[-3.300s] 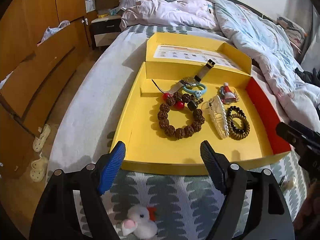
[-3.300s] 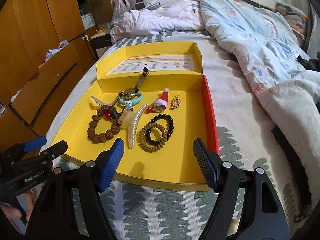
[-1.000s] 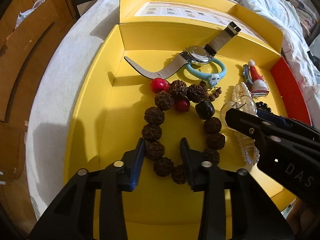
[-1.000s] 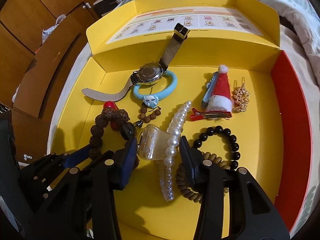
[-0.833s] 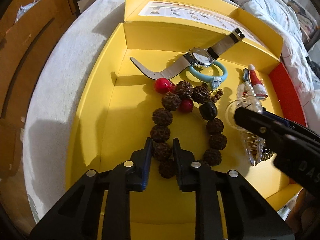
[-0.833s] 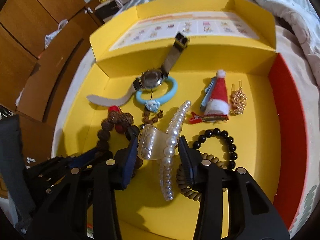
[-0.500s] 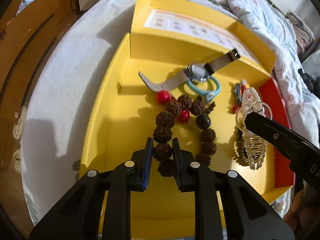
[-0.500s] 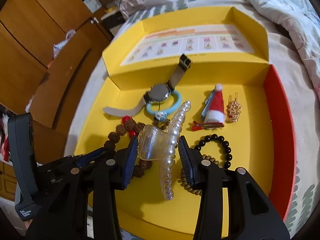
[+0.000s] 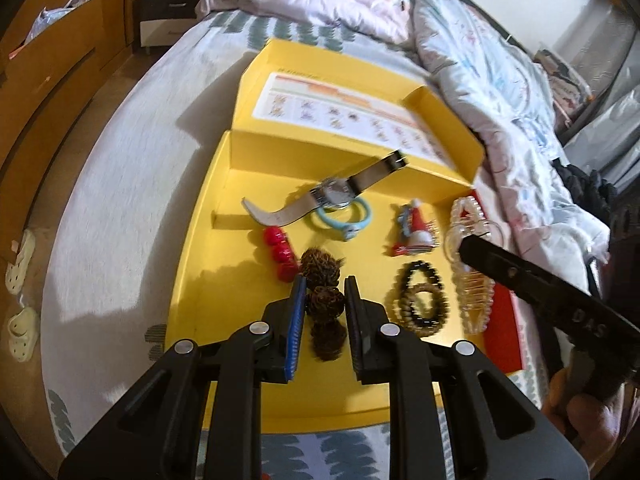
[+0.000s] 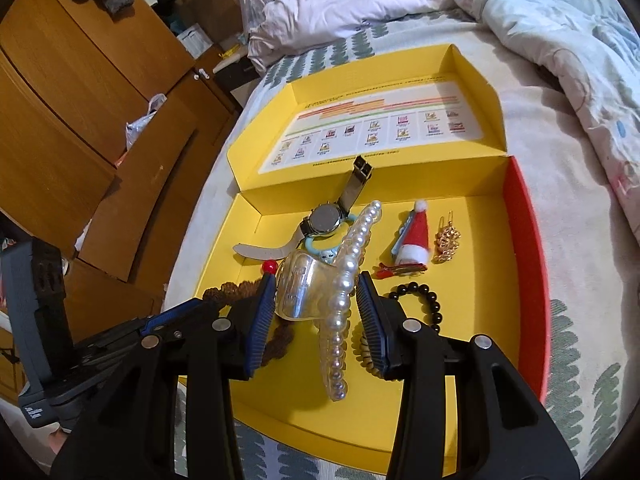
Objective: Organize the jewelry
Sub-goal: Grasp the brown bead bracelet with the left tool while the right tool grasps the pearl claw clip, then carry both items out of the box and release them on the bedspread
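Note:
My left gripper (image 9: 323,294) is shut on a brown seed-bead bracelet (image 9: 325,300) with red beads (image 9: 280,252) and holds it lifted above the open yellow box (image 9: 192,280). My right gripper (image 10: 316,304) is shut on a clear hair claw trimmed with pearls (image 10: 320,280), also lifted over the box; the claw shows in the left wrist view (image 9: 468,264). In the box lie a watch (image 10: 326,218), a light blue ring band (image 9: 344,218), a Santa-hat clip (image 10: 416,236), a gold clip (image 10: 446,238), and black and brown bead bracelets (image 9: 420,304).
The box sits on a patterned bed cover (image 9: 120,200), its lid (image 10: 380,132) open at the back. A rumpled quilt (image 10: 560,40) lies to the right. Wooden drawers (image 10: 80,100) and slippers on the floor (image 9: 20,320) are at the left.
Both grippers have risen and pulled back from the box. The brown bracelet now hangs bunched from my left gripper, and the pearl claw has come up with my right gripper.

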